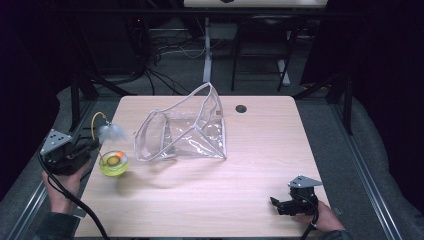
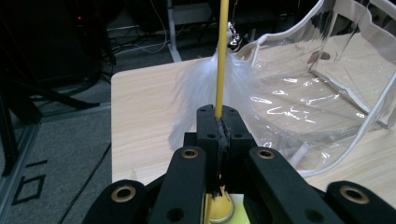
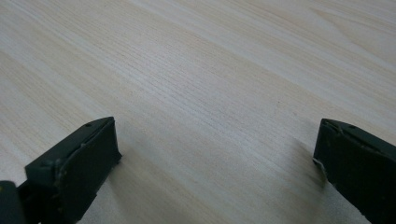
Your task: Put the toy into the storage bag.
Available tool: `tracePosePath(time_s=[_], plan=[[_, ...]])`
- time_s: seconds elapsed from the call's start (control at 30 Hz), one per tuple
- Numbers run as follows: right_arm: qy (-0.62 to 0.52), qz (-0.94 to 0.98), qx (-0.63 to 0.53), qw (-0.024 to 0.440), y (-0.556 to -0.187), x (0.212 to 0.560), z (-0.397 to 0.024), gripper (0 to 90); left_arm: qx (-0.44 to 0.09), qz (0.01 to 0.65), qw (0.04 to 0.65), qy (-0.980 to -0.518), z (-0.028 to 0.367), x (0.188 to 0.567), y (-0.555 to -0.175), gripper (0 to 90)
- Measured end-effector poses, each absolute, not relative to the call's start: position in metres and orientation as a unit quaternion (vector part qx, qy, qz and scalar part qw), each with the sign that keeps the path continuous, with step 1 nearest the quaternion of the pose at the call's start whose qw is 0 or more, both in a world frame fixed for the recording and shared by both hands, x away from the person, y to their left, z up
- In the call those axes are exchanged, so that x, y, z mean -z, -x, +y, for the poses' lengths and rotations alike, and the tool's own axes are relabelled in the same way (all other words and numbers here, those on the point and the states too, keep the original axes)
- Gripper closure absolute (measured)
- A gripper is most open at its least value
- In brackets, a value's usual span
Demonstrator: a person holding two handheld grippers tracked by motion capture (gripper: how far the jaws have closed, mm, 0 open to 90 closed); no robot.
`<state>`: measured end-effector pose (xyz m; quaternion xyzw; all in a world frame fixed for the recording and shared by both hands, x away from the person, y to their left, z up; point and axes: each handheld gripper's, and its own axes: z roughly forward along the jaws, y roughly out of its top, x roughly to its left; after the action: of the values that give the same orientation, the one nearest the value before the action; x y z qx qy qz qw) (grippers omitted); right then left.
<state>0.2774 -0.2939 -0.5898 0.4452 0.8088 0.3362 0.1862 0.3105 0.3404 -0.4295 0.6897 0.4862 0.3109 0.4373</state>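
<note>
A toy with a yellow-green ball base [image 1: 113,163], a thin yellow wand [image 2: 222,56] and a white feather tuft [image 1: 112,132] is at the table's left edge. My left gripper [image 1: 91,144] is shut on the wand; in the left gripper view the jaws [image 2: 219,116] pinch it, with the feather [image 2: 205,79] just beyond and the ball [image 2: 219,210] below. A clear plastic pouch [image 1: 185,132] with white trim lies open mid-table, right of the toy. My right gripper [image 1: 277,204] rests at the front right, jaws wide open [image 3: 217,154] over bare wood.
The wooden table [image 1: 260,150] has a round cable hole [image 1: 241,108] near its far edge. Dark floor, cables and table legs lie beyond it. The pouch [image 2: 327,93] stands close ahead and to the right of the left gripper.
</note>
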Motion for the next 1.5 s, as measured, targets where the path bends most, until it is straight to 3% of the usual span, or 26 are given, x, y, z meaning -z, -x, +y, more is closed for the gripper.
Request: tracePosePath(time_s=[1.5], plan=[[-0.451, 0.807, -0.334, 0.186, -0.275, 0.589, -0.292, 0.0, -0.335, 0.467, 0.441, -0.689, 0.342, 0.378, -0.315, 88.3]])
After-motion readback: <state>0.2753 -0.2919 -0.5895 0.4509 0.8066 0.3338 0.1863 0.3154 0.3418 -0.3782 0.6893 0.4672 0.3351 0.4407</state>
